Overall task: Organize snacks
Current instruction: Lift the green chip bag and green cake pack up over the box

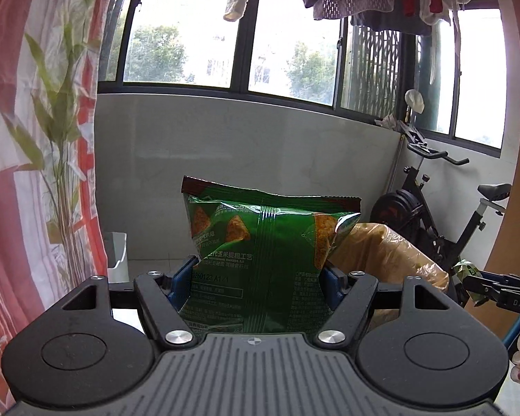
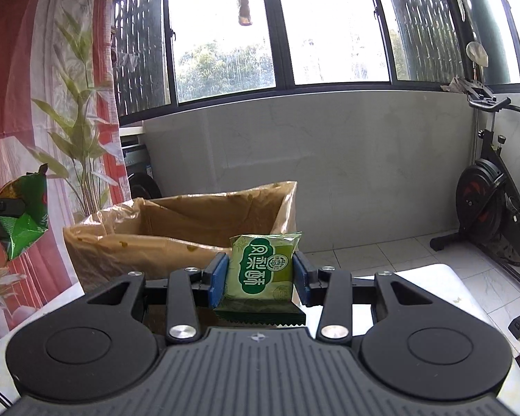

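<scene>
My left gripper [image 1: 258,277] is shut on a big green chip bag [image 1: 267,239] and holds it upright in the air; the bag also shows at the left edge of the right wrist view [image 2: 24,218]. My right gripper [image 2: 260,277] is shut on a small light-green snack packet [image 2: 260,270], held upright. A cardboard box lined with a brown plastic bag [image 2: 176,228] stands open just beyond the right gripper; in the left wrist view its plastic lining [image 1: 381,253] shows behind the chip bag. The right gripper's tip [image 1: 482,284] shows at the right of the left wrist view.
An exercise bike [image 2: 495,201] stands at the right by the tiled wall. A red and white curtain [image 1: 34,138] hangs at the left. A white table surface [image 2: 433,287] lies under the right gripper. Laundry hangs above the windows. A white bin [image 1: 116,256] stands on the floor.
</scene>
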{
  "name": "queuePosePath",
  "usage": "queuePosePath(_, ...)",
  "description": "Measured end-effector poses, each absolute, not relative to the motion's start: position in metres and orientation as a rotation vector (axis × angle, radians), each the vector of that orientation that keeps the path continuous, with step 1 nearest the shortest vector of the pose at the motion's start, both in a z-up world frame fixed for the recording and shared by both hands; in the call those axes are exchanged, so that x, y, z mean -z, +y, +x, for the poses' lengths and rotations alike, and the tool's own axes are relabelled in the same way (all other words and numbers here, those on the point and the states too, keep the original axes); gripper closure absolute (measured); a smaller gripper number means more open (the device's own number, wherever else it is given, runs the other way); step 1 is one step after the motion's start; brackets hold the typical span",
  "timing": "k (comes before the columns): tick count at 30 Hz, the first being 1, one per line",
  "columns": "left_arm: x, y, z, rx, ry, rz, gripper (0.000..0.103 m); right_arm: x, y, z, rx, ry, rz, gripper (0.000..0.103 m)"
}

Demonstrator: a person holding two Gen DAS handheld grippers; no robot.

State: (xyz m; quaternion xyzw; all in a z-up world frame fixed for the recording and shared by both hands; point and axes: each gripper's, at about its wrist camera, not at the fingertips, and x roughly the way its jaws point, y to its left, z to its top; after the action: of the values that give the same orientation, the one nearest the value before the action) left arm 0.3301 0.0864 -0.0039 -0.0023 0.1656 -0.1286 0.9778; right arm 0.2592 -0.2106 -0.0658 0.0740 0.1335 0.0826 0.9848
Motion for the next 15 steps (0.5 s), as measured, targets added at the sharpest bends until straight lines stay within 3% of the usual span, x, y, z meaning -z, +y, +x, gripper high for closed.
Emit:
queuePosePath(5, -0.009, 0.033, 0.377, 0.292, 0.34, 0.002, 0.028, 0.042, -0.207, 0.298, -0.216, 0.228, 0.133, 0.061)
queuePosePath(15, 0.029, -0.036, 0.459, 0.271, 0.484, 0.11, 0.027, 0.05, -0.186, 0.378, -0.218, 0.343, 0.104, 0.061)
